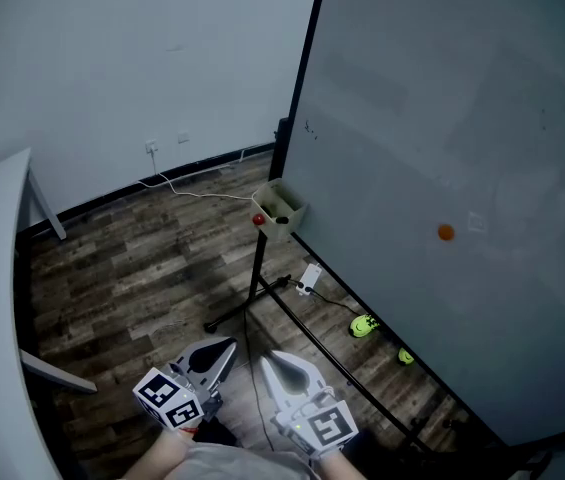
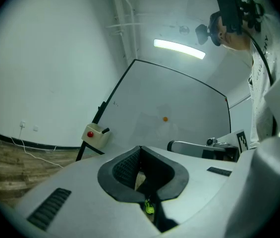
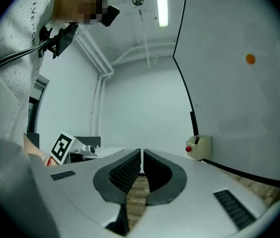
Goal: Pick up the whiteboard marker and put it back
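Facing the whiteboard marker [image 3: 196,141], I see one dark stub poking up at a lean out of the beige box [image 1: 284,204] on the whiteboard's [image 1: 442,118] dark edge, with a red knob [image 1: 258,220] on the box's side. One orange dot [image 1: 445,232] sits on the board. Two green things [image 1: 363,325] lie on the wooden floor [image 1: 142,258] below, near the stand's leg [image 1: 237,311]. My left hand-held gripper [image 2: 140,148] and right hand-held gripper [image 3: 141,151] are both pressed together on nothing, well apart from the box.

Tiny, indistinct contents of the box [image 1: 295,212]
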A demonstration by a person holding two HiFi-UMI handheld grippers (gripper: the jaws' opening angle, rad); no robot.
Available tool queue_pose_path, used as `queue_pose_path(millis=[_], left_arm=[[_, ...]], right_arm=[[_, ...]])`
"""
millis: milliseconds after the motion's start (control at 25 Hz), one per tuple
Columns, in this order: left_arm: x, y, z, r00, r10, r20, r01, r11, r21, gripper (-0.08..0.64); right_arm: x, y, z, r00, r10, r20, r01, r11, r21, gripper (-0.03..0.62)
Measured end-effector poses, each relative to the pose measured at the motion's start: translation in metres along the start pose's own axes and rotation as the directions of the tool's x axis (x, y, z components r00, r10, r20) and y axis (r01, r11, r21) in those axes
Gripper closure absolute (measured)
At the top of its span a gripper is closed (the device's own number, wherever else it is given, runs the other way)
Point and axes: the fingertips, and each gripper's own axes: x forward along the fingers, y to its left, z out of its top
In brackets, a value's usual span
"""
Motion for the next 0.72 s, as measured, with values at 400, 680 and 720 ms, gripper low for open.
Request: queue_pose_path(millis=[400,680,720], left_arm=[[0.032,0.091,0.024,0.995,-0.093,-0.047,0.091,0.995,-0.030,0.545],[0.038,0.136,0.026,0.987,-0.143,-0.072,0.140,0.989,-0.053,0.545],[0.036,0.144,0.025,0.987,-0.143,-0.075,0.139,0.989,-0.055,0.545]], right_arm=[[0.088,-0.035,-0.011,0.992,-0.128,-0.011,0.128,0.992,0.006,0.572],[0.129,-0.048,-0.021,0.981,-0.191,-0.022,0.191,0.981,0.011,0.572],[0.134,-0.049,-0.024,0.980,-0.197,-0.028,0.198,0.980,0.010,0.572]])
